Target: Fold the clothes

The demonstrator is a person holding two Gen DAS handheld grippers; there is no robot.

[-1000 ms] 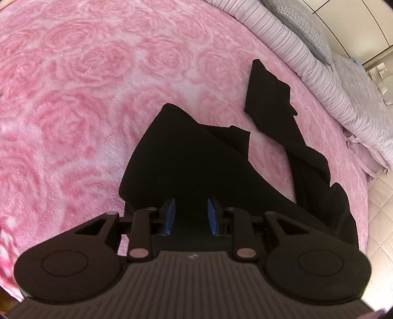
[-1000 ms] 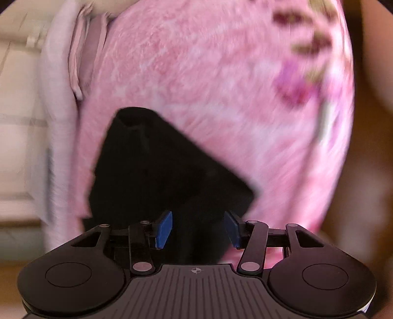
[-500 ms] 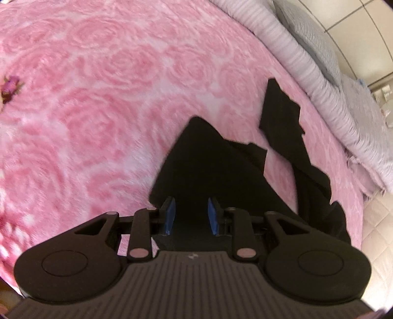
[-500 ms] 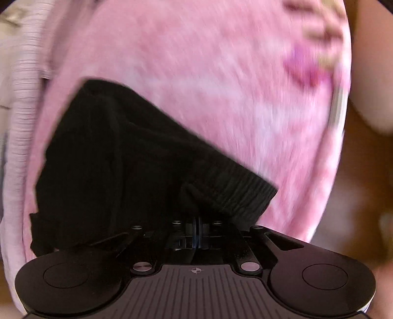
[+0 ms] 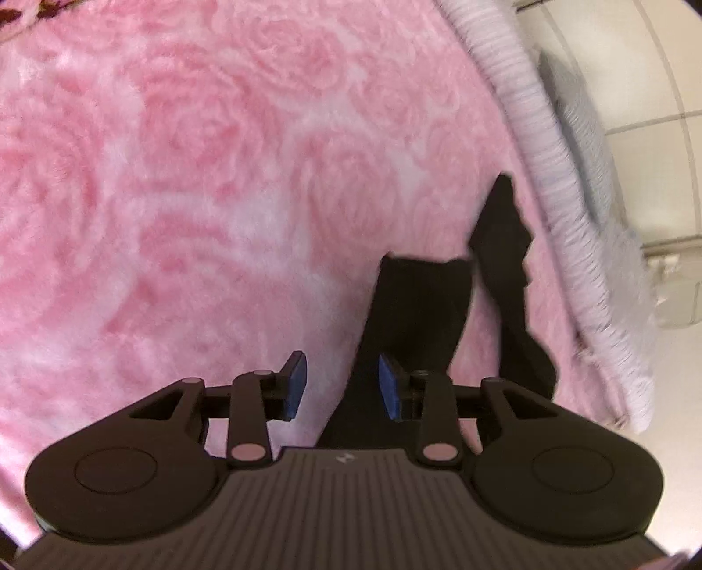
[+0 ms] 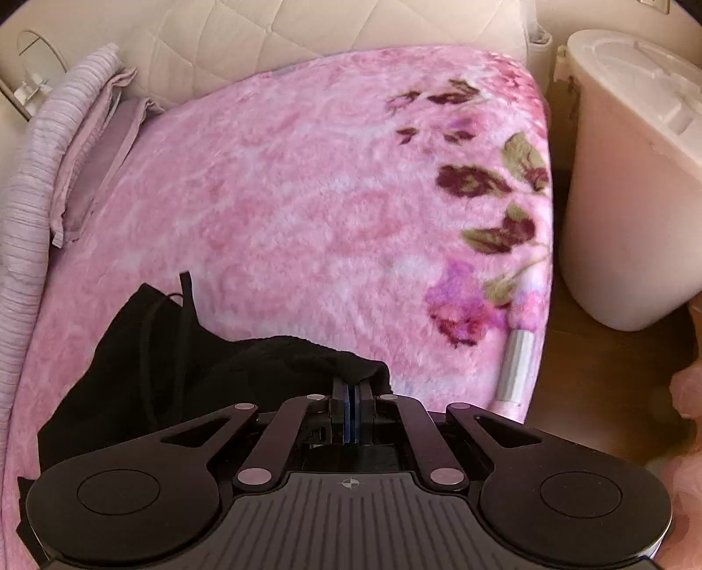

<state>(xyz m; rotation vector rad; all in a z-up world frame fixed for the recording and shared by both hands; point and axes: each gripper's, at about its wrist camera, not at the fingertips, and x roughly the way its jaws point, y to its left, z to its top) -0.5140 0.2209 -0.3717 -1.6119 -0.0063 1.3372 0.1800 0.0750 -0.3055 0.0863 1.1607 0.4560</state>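
Note:
A black garment lies crumpled on a pink rose-patterned blanket. In the left wrist view one dark strip of it runs up from under the gripper, and a second strip lies further right. My left gripper hovers over the strip's left edge. Its jaws are opening, and the blue pads do not press on the cloth. In the right wrist view my right gripper is shut on a bunched hem of the black garment, which trails off to the lower left.
A lilac striped cover runs along the blanket's right side, and shows again as a striped roll on the left. A white bin stands on the wooden floor beside the bed. A quilted cream panel lies beyond the blanket.
The right gripper went from open to shut on the garment's hem and tipped up. The left gripper slid left off the cloth, rolled, and its jaws spread wider.

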